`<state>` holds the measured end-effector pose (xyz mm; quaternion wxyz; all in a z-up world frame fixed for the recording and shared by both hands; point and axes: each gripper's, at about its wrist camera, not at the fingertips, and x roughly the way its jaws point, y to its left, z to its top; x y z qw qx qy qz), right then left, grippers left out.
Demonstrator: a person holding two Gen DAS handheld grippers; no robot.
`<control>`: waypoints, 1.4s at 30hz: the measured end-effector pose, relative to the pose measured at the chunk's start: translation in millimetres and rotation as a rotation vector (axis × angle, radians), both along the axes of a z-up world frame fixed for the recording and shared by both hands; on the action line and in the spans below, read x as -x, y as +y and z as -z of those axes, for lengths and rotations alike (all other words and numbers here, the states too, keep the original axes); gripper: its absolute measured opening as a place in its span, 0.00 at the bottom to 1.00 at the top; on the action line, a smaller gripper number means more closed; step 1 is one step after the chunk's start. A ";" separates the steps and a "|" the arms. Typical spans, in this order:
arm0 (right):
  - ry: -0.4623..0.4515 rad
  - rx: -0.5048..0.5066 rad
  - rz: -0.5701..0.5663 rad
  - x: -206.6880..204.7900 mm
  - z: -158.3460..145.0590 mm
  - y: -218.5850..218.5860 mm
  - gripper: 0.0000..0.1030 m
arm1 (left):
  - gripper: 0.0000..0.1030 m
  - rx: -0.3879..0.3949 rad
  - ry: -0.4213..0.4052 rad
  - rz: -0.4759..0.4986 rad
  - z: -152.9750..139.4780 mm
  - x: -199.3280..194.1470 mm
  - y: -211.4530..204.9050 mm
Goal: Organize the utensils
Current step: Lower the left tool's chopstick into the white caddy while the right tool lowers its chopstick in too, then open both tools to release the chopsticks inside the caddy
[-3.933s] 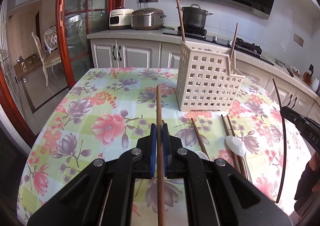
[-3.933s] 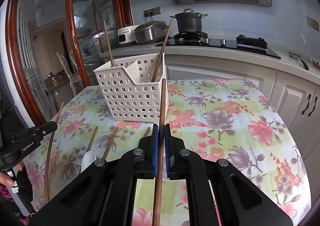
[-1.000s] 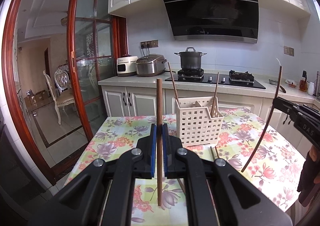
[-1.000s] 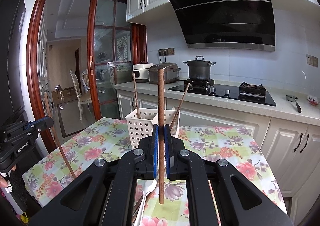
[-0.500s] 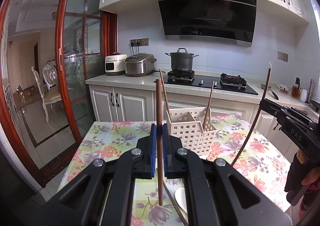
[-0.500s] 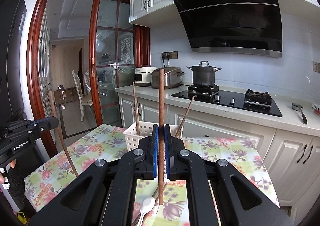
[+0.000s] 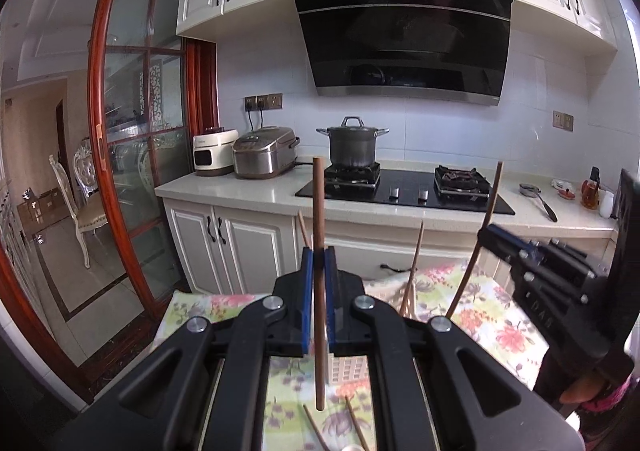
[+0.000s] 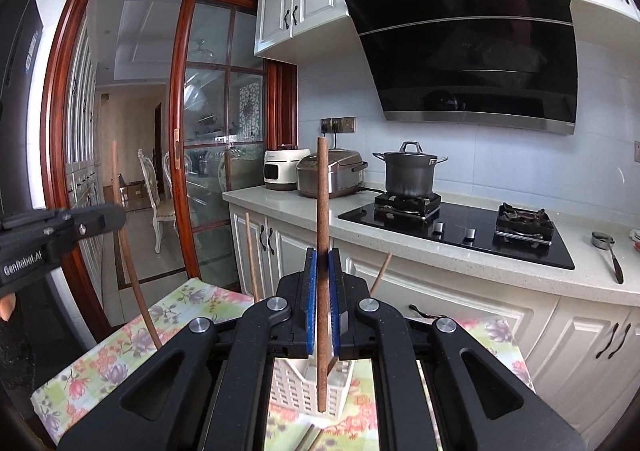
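Floral table [image 7: 496, 315] w/ white basket [image 8: 296, 387]; L gripper [image 7: 318, 263] & R gripper [image 8: 323, 263] each clamped on upright chopstick [image 7: 318, 211].

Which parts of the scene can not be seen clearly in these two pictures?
- White utensil basket: in both wrist views, mostly hidden behind the claw bodies; its compartments cannot be seen.
- Chopsticks on the table: left wrist view, cut off by the bottom edge and the left claw.
- Right claw seen from the left wrist view: blurred, so its grip on the chopstick is unclear there.
- Floral tablecloth: mostly covered in both views.
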<state>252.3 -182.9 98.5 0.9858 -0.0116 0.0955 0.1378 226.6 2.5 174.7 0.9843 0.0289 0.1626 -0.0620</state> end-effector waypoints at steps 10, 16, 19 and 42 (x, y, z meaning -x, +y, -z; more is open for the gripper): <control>0.006 -0.016 -0.013 -47.1 -0.4 4.0 0.06 | 0.05 0.021 -0.043 0.015 -38.3 -52.6 -18.7; 0.074 -0.010 -0.022 -70.9 18.6 3.2 0.06 | 0.05 0.044 0.030 0.042 -12.8 -89.2 -28.0; 0.115 0.013 -0.029 -81.7 28.8 6.7 0.06 | 0.05 0.036 0.077 0.047 4.6 -103.8 -29.8; 0.229 -0.026 0.014 -56.6 96.2 -19.2 0.37 | 0.80 0.032 0.157 -0.163 103.5 -80.9 27.7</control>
